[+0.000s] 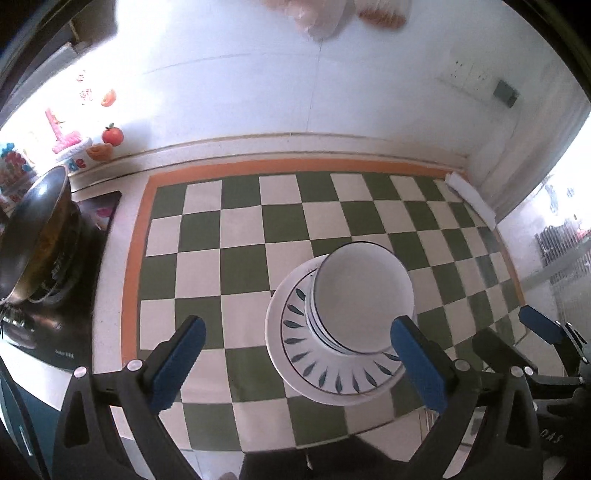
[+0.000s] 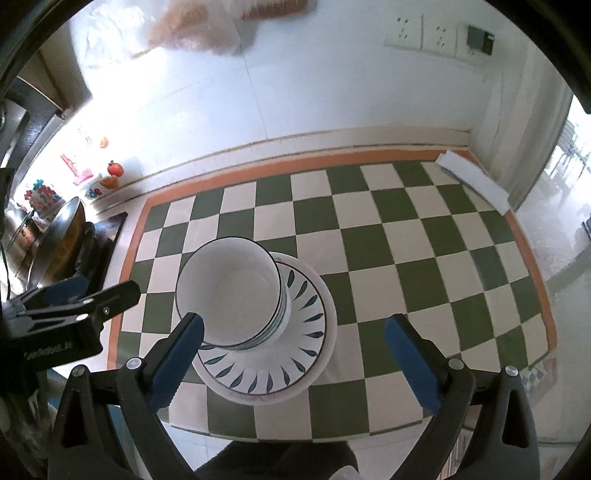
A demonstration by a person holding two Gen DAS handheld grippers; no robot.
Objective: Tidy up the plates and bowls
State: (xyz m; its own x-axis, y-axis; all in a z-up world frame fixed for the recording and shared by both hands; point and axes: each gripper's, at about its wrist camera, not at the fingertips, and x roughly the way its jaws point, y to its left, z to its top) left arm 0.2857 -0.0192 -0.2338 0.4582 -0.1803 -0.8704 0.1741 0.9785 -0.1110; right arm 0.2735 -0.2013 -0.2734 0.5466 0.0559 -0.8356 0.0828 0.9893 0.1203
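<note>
Holding my left gripper (image 1: 299,362) spread wide and empty, right gripper (image 2: 295,354) likewise, stacked bowls (image 1: 364,299) on leaf-patterned plates (image 1: 295,347) just ahead between them, resting on checkered mat (image 1: 240,229).

White wall (image 2: 314,92) with sockets (image 2: 421,31), green-and-white checkered mat (image 2: 388,229) edged orange, dark stovetop (image 1: 48,332), bright daylight

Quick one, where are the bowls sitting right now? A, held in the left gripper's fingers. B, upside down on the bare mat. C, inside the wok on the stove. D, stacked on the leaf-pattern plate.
D: the bowls sit stacked, open side up, on the plate, with both grippers open and apart from them.
</note>
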